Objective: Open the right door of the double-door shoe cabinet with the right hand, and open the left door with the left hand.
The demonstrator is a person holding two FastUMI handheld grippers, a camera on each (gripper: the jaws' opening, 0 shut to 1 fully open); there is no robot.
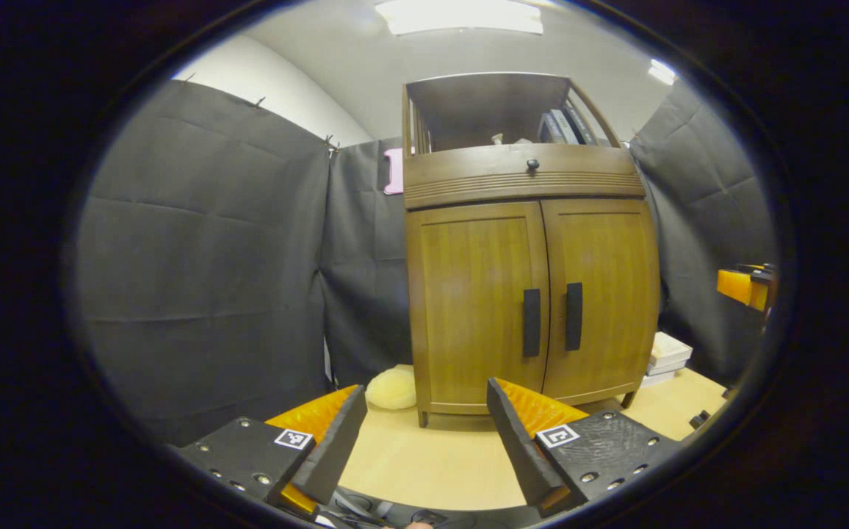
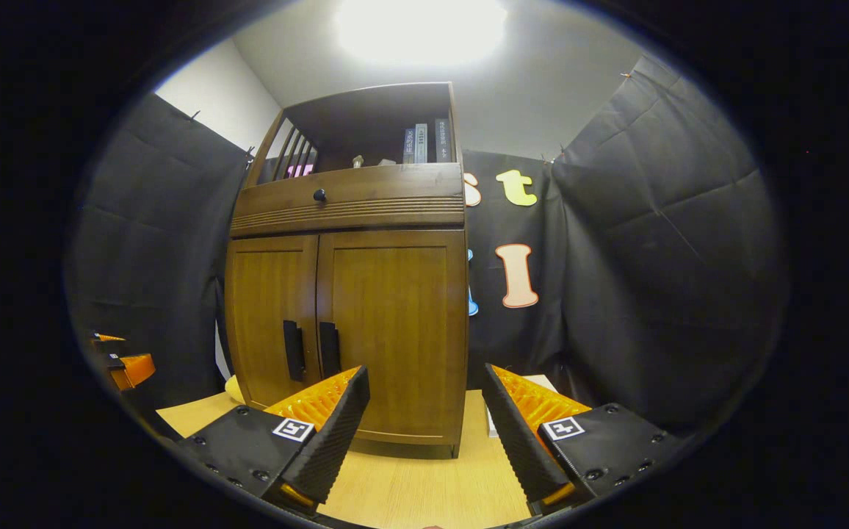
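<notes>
The shoe cabinet (image 1: 527, 294) stands on the light wooden table (image 1: 432, 455), both doors closed; the right door (image 2: 395, 330) and left door (image 1: 479, 301) meet at two dark vertical handles (untouched); the task looks barely begun, in approach; the right gripper (image 2: 424, 411) and left gripper (image 1: 424, 426), fingers apart and empty, hang well short; next, the right must reach the right handle (image 2: 329, 349)

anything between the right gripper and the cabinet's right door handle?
Nothing: in the right gripper view, just bare wooden tabletop runs from the open right gripper to the closed cabinet; its right handle is unobstructed.
</notes>
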